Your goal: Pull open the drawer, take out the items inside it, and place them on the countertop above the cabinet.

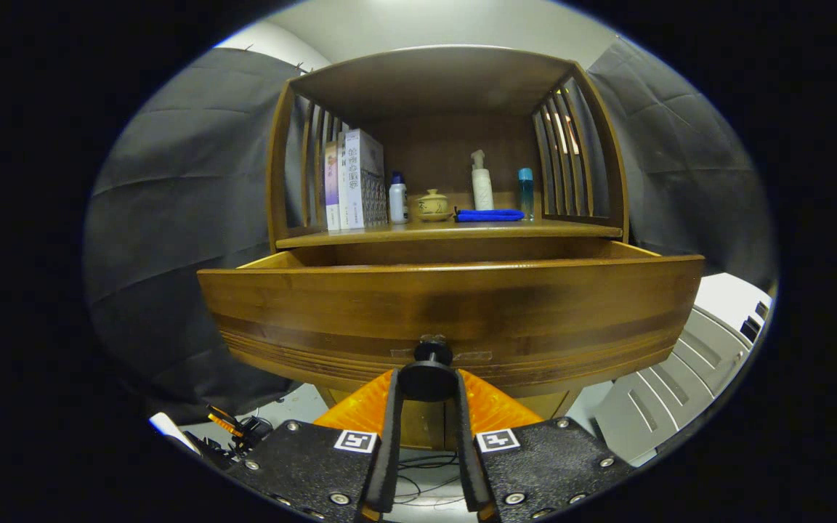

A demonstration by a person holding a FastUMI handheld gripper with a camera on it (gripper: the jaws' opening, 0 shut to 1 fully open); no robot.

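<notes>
Drawer (455, 305) stands pulled out from the cabinet (447, 131), its front panel broad across the view and its open top edge visible just below the countertop (447, 231). Interior hidden from this low angle — cannot tell what lies inside.

Knob (427, 374), dark and round, sits at the lower middle of the drawer front. Gripper (427, 385) is closed around it: both fingers (389, 436) press against the knob's sides, one on each flank, with the knob pinched at their tips. Two strips of tape appear to flank the knob on the wood, though the detail is small.

On the countertop, under the shelf roof and between slatted side panels:
- books (353, 181) upright at the left, leaning against the slats
- small white bottle (398, 200) just beside the books
- lidded pot (433, 205) next along, near the middle
- blue cloth (490, 215) lying flat, in front of a tall pump bottle (482, 181)
- blue tube (526, 190) upright near the right slats

Below the drawer, a lower part of the cabinet shows between the fingers. Cables (244, 432) lie on the floor to the left; pale slatted chair (680, 385) to the right.
</notes>
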